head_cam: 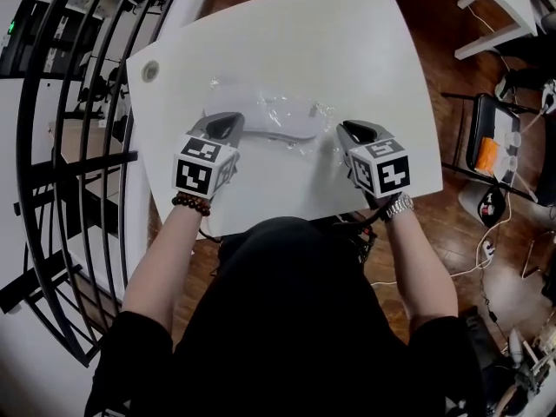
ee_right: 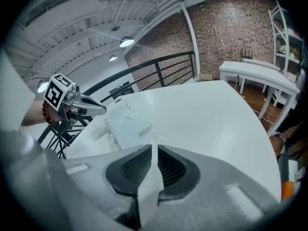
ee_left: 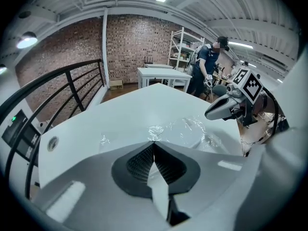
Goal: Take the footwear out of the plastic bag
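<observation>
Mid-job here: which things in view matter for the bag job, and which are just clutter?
Job: plastic bag, white footwear inside it, left claw, right claw.
Lying about: black railing, floor cables, second table.

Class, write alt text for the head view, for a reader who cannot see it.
Seen from above, a person holds a left gripper and right gripper at either end of a clear bag with white footwear inside, lying on a white table.
</observation>
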A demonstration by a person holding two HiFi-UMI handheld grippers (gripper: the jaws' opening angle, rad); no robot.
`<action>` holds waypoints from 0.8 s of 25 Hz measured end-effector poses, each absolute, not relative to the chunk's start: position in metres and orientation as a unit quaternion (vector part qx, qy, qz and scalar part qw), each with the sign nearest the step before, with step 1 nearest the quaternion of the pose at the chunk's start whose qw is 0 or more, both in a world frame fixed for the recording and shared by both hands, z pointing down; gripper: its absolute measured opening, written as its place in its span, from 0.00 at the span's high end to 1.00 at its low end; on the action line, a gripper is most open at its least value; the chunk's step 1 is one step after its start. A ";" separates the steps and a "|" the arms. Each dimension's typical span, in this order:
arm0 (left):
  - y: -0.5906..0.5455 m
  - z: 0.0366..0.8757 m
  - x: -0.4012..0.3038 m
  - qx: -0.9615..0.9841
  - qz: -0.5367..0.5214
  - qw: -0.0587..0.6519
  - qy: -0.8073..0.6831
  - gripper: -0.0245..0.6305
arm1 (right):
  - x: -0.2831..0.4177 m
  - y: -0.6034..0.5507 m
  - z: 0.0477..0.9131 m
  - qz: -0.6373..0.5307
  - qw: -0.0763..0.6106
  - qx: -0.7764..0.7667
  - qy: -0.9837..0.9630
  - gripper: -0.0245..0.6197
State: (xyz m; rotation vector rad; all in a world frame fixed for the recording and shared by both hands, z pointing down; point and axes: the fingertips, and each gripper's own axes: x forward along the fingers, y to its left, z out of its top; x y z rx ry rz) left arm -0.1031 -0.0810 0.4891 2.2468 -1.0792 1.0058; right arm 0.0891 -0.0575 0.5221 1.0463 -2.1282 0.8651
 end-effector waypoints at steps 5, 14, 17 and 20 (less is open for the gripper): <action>-0.092 0.507 -0.112 0.807 0.378 0.233 -0.390 0.93 | 0.087 -0.062 0.538 0.325 0.337 0.378 -0.798 0.90; -0.095 0.534 -0.122 0.796 0.396 0.251 -0.384 0.93 | 0.083 -0.059 0.553 0.301 0.390 0.341 -0.800 0.86; -0.096 0.536 -0.121 0.796 0.396 0.252 -0.383 0.94 | 0.081 -0.058 0.555 0.296 0.399 0.333 -0.802 0.86; -0.097 0.539 -0.121 0.796 0.396 0.255 -0.381 0.94 | 0.079 -0.058 0.553 0.292 0.400 0.324 -0.806 0.86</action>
